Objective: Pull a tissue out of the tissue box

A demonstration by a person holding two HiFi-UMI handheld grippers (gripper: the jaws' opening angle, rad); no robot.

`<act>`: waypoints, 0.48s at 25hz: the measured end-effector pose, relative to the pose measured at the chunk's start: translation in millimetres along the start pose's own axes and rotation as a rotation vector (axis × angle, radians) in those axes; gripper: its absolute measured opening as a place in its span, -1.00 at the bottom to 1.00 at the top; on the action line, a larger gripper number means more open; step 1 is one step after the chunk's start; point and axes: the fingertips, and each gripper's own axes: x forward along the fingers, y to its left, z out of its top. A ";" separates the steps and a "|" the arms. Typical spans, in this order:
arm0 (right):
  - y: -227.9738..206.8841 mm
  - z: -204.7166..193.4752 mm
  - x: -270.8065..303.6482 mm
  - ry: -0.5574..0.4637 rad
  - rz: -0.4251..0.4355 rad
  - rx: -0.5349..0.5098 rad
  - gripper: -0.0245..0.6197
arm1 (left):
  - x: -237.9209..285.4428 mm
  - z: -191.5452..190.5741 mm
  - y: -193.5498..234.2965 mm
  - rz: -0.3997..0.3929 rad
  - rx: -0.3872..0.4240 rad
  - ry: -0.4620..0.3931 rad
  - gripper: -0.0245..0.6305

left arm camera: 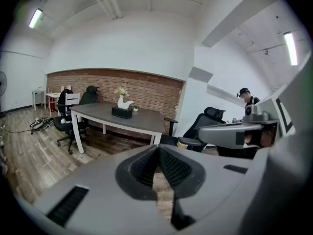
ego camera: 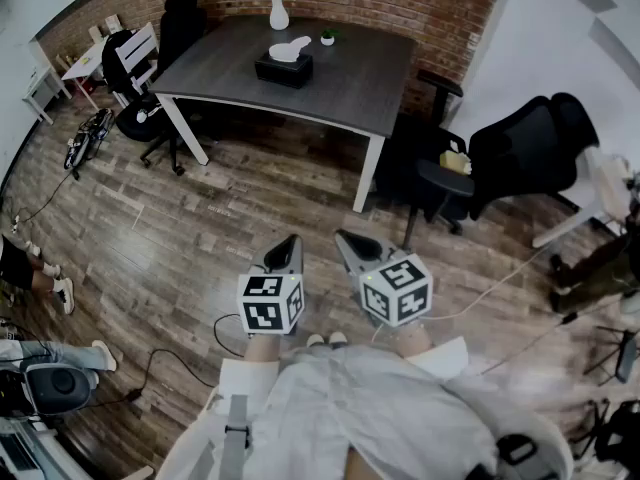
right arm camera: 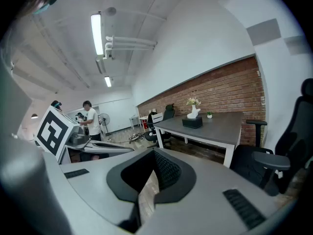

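Note:
A black tissue box (ego camera: 284,69) with a white tissue (ego camera: 289,50) sticking out of its top stands on the dark grey table (ego camera: 350,88) far ahead of me. The same tissue box (left arm camera: 122,112) shows small in the left gripper view, and the tissue box (right arm camera: 192,123) in the right gripper view. My left gripper (ego camera: 290,241) and right gripper (ego camera: 349,239) are held side by side close to my body, over the wooden floor, well short of the table. Both are shut with nothing between the jaws.
A white vase with flowers (ego camera: 278,3) and a small potted plant (ego camera: 327,37) stand behind the box. Black office chairs (ego camera: 500,163) sit right of the table, others (ego camera: 150,68) at its left. Cables (ego camera: 150,368) lie on the floor. People (right arm camera: 89,119) stand at the room's far end.

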 end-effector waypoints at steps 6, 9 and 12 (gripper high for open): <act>-0.4 -6.2 -3.4 0.012 -0.026 -0.028 -0.93 | -4.2 -7.1 1.2 0.014 -0.008 0.017 -0.91; 4.2 -6.2 -5.1 0.006 -0.021 -0.024 -0.93 | -8.6 -9.7 6.8 0.020 -0.014 0.016 -0.91; 8.7 -6.8 -2.2 0.011 -0.025 -0.042 -0.93 | -9.0 -11.3 11.8 0.016 -0.019 0.017 -0.91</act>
